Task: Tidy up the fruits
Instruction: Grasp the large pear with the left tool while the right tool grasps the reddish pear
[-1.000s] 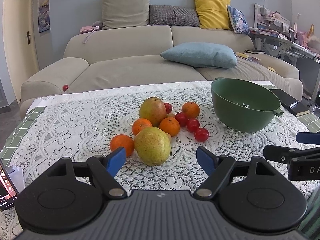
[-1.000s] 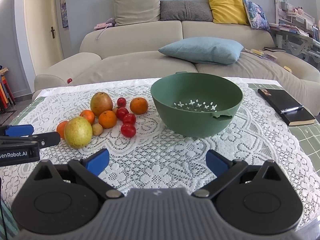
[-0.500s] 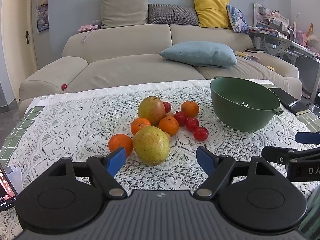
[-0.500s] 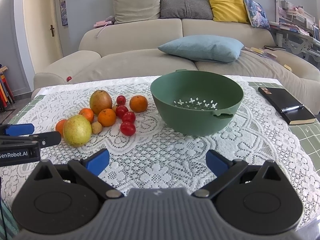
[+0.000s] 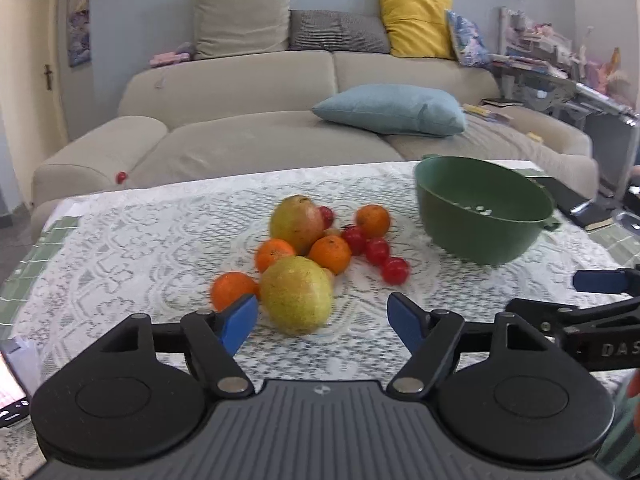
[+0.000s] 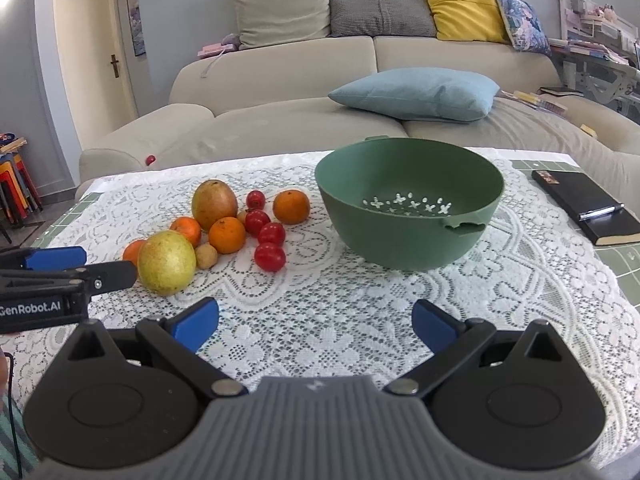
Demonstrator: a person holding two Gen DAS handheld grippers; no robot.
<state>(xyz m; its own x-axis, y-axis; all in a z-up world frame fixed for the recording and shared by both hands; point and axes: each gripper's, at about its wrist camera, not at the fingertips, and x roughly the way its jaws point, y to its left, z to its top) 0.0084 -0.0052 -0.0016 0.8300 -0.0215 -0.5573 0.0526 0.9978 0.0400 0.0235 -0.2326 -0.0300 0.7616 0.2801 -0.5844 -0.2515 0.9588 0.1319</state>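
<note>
Nearest, left gripper point(image 5: 322, 322) and right gripper point(image 6: 315, 324) both spread wide, holding nothing. Just beyond, fruit point(image 5: 297, 299) lay heaped on the lace cloth point(image 6: 320, 320). Farther right stood a bowl point(image 6: 408, 236), seemingly unfilled; sorting apparently not begun.

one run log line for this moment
left gripper: open, facing pear | right gripper: open | colander: empty | fruit: on table

fruit pile point(image 6: 224, 232) left of colander point(image 6: 408, 208), notebook point(image 6: 588, 208) right
</note>
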